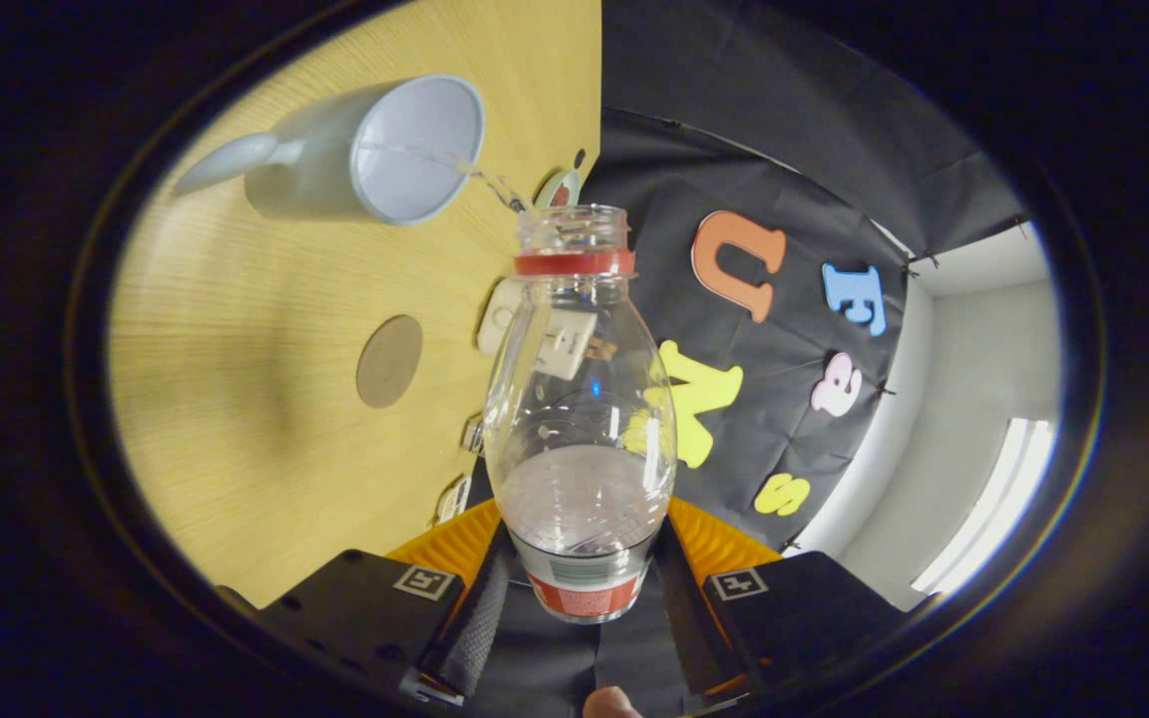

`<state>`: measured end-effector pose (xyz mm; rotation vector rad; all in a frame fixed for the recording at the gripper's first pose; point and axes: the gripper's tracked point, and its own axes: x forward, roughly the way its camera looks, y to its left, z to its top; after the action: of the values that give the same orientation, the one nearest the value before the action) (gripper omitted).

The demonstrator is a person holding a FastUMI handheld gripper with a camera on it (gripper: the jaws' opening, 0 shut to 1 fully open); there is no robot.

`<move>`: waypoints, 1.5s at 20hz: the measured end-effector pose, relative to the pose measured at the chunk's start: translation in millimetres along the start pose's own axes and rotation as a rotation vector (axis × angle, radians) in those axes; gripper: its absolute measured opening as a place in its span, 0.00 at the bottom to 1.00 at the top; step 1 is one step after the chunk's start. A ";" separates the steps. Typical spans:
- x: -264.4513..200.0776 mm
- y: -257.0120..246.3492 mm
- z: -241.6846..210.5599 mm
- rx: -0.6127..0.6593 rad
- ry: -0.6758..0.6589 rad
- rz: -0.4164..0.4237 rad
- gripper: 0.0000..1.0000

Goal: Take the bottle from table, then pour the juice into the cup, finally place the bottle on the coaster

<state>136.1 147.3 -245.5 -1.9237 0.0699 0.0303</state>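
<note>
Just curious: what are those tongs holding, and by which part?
The tongs grip a clear bottle by its lower body near the base, one finger on each side.

The bottle (579, 419) sits between the fingers (465, 543) of the gripper (581, 578), both pressing on its lower body, its open mouth pointing ahead and away from them. Beyond the mouth stands the cup (375, 150) on the counter (265, 399), its opening turned toward the bottle. A thin stream (480, 178) runs from the bottle's mouth into the cup. The coaster (389, 360) lies flat on the counter, between the cup and the fingers and to the bottle's left, well apart from the cup. A few small items lie along the counter's edge, just behind the bottle.
</note>
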 end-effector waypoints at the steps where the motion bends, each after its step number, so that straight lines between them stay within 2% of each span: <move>1: 0.7 -1.0 -0.3 -0.002 0.000 -0.003 0.78; 30: -2.3 -25.6 4.7 -0.108 -0.010 -0.051 0.78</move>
<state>135.5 160.6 -223.1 -2.0326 0.0132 0.0094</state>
